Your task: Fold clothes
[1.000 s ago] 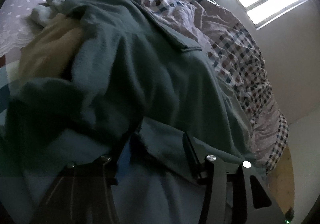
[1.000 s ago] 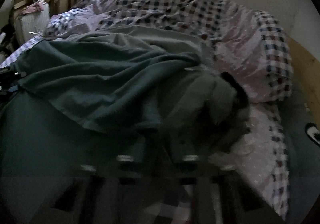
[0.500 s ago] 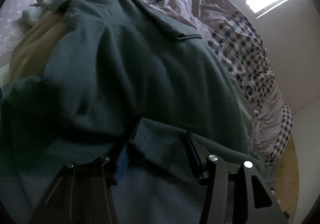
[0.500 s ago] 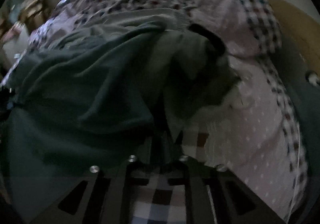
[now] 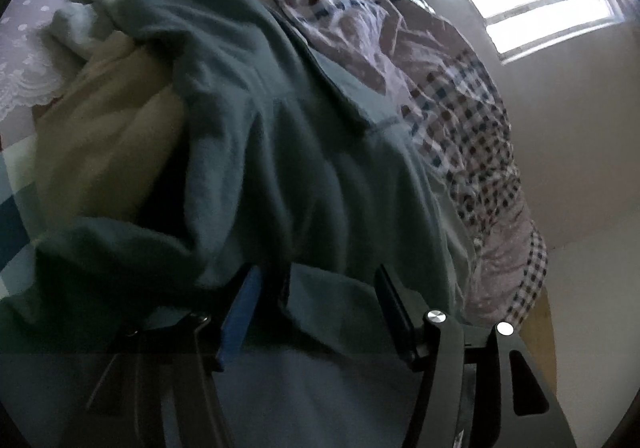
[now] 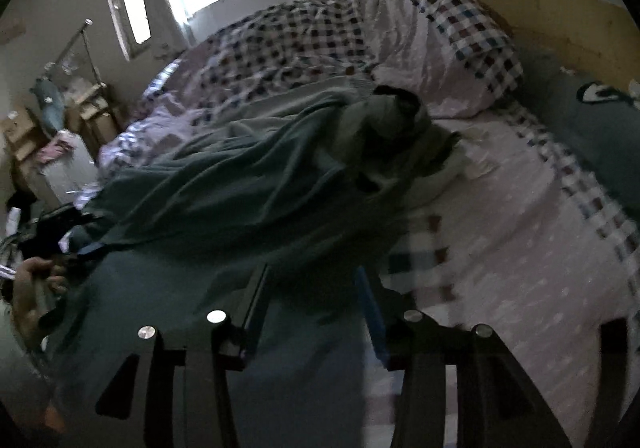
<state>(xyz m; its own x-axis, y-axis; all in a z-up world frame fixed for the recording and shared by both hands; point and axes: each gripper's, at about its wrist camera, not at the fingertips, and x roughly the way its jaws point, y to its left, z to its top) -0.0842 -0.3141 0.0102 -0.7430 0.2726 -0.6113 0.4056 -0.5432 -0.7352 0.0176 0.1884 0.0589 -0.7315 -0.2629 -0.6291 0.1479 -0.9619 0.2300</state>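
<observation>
Teal garment point(image 5: 288, 152) lies rumpled across the bed point(image 6: 520, 268). My left gripper point(image 5: 320, 304) and right gripper point(image 6: 312, 300) are both opening, cloth slack between the jaws, apparently releasing a laid fold.

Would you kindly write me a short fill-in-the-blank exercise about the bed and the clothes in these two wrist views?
1. The large garment spread across the bed is dark ____ in colour.
2. The quilt bunched behind it has a ____ pattern.
3. Daylight enters through a ____ in the wall.
4. In the left wrist view, a ____-coloured cloth lies beside the garment.

Missing words: green; checked; window; cream
</observation>
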